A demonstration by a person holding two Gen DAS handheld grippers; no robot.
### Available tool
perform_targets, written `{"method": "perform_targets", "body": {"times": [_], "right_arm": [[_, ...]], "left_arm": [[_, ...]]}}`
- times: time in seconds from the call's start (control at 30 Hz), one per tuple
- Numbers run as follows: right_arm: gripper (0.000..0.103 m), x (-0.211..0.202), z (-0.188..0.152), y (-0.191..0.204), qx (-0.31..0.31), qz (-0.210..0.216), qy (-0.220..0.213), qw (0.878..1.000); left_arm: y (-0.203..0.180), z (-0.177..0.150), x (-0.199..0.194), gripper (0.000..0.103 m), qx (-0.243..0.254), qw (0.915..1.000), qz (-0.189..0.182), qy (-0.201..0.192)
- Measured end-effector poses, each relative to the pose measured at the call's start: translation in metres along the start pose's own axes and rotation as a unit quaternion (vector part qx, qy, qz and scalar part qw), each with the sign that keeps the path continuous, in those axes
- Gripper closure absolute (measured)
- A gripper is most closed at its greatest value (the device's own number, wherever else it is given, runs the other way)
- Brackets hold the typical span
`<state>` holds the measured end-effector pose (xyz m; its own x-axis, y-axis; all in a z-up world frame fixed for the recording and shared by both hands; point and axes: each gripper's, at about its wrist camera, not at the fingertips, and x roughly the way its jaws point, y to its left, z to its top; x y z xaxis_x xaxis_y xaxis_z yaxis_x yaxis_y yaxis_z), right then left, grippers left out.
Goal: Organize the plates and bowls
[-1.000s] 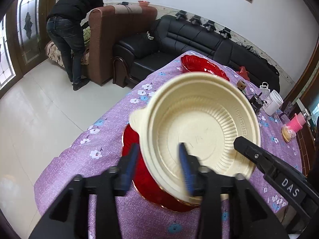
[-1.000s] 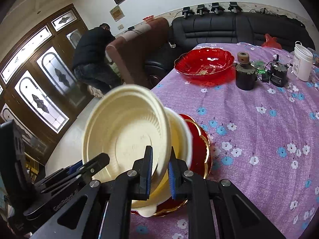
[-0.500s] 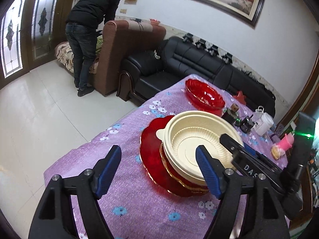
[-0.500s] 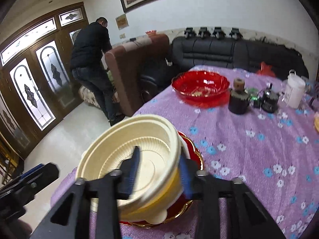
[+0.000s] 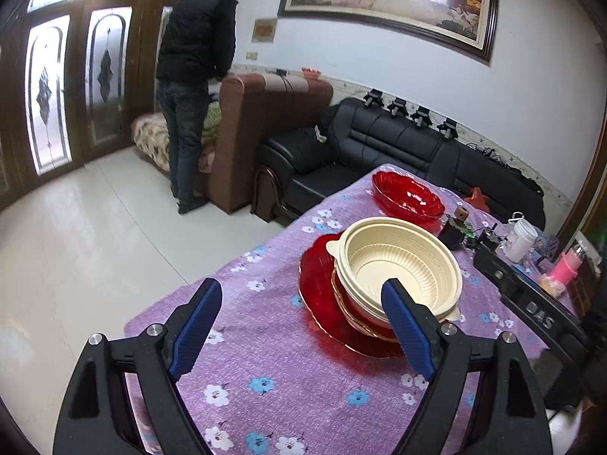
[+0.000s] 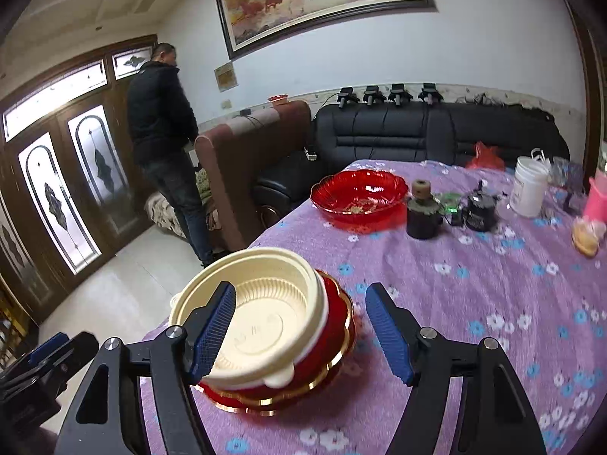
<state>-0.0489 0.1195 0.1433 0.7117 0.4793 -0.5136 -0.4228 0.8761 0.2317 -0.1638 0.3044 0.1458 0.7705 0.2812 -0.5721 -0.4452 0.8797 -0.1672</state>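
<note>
Your left gripper (image 5: 303, 328) fills the bottom of the left wrist view with its blue-padded jaws spread wide; they have just been opening and nothing lies between them, only purple flowered tablecloth (image 5: 273, 371). Just beyond its right finger, right of centre, the cream plastic bowl (image 5: 398, 267) sits upright, nested in a gold-rimmed red bowl (image 5: 364, 318), which rests on a flat red plate (image 5: 322, 292).

In the right wrist view your right gripper (image 6: 299, 328) is also released, its jaws just opened. Its left finger crosses in front of the cream plastic bowl (image 6: 261, 318) at lower left; whether that pad touches the bowl you cannot tell. The other finger stands clear over the cloth to the right.

A second, scalloped red bowl (image 6: 360, 197) sits further back, upper centre of the frame. To its right are a dark cylindrical device (image 6: 423, 212), a white jar (image 6: 529, 185) and a pink container (image 6: 595, 199) at the right edge. At upper left a person in a dark jacket (image 6: 159, 121) stands beside a brown armchair (image 6: 242, 174)
</note>
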Motion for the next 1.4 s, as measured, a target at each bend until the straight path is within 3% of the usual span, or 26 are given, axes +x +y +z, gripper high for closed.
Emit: {"method": "perform_targets", "body": {"times": [0.33,0.57,0.9,1.07,1.4], "right_arm": [[0.022,-0.040,-0.024,-0.009,0.017,0.035,0.002,0.999],[0.022,-0.056,-0.042,-0.007,0.006,0.046,0.007,0.999],[0.020,-0.071,-0.067,-0.018,0.013,0.022,0.018,1.000],[0.020,-0.071,-0.078,-0.026,0.027,0.010,0.031,0.999],[0.019,-0.070,-0.092,-0.026,0.025,-0.002,0.047,0.999]], "left_arm": [[-0.023,-0.012,-0.034,0.002,0.041,0.9954,0.047,-0.072],[-0.040,-0.021,-0.044,0.001,0.066,0.9929,0.056,-0.082],[-0.057,-0.039,-0.050,0.001,0.105,0.9843,0.103,-0.097],[-0.063,-0.044,-0.044,0.001,0.121,0.9852,0.094,-0.076],[-0.058,-0.050,-0.031,0.001,0.108,0.9915,0.064,-0.031]]}}
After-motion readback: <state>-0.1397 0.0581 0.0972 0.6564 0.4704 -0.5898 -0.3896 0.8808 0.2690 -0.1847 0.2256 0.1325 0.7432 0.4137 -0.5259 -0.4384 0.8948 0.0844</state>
